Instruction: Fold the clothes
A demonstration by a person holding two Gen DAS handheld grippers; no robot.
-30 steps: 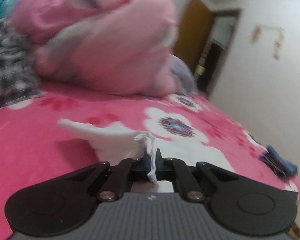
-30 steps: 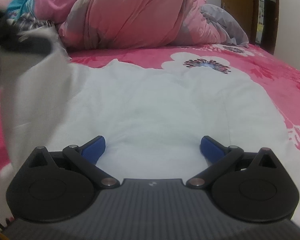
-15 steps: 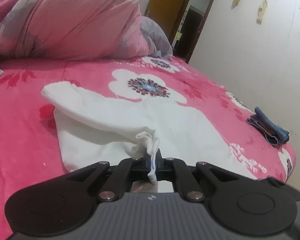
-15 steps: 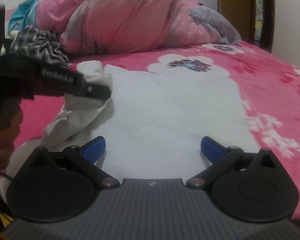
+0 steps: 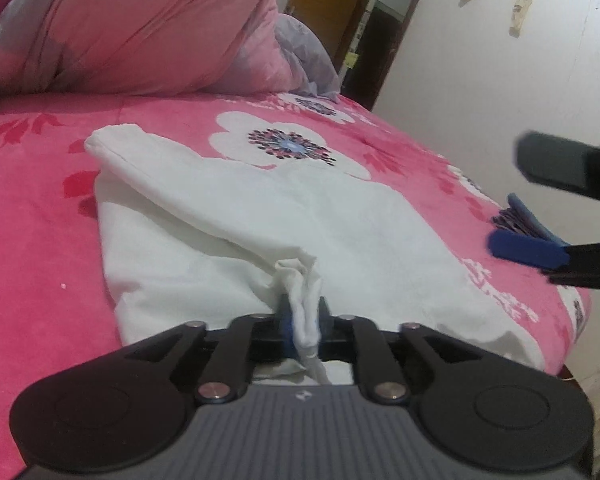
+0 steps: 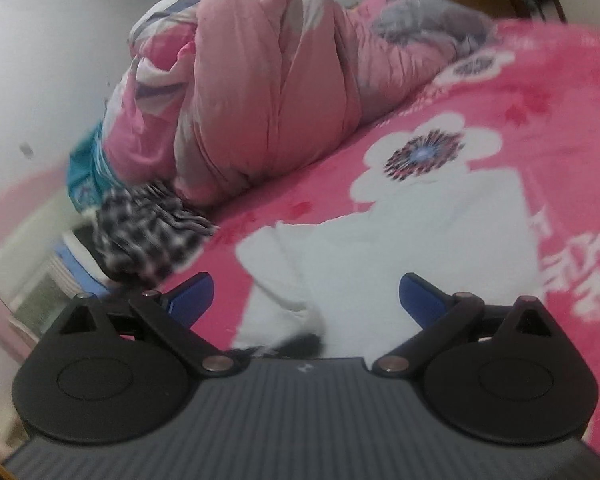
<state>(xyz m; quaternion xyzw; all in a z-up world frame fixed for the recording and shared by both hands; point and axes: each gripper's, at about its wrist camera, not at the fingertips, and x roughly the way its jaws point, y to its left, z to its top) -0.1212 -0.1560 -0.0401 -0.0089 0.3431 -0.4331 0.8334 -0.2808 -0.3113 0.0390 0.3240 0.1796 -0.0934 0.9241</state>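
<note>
A white garment (image 5: 260, 208) lies spread on the pink floral bedsheet (image 5: 28, 240), one sleeve folded across its body. My left gripper (image 5: 304, 312) sits low at the near edge with a bunched fold of that white cloth standing between its fingers; the jaws are opening and the cloth still touches both pads. My right gripper (image 6: 306, 300) is open and empty, tilted, above the white garment (image 6: 400, 248). In the left wrist view, the right gripper (image 5: 508, 200) reaches in from the right edge, off the cloth.
A pink quilt (image 5: 140, 32) is heaped at the head of the bed. A black-and-white checked garment (image 6: 148, 236) lies by the bed's left side. Folded dark blue clothes (image 5: 516, 216) sit at the right edge. A doorway (image 5: 372, 40) stands beyond.
The left gripper came down to the bed with the sleeve folded over the body, and its jaws have parted slightly. The right gripper rose, rolled, and now shows in the left view.
</note>
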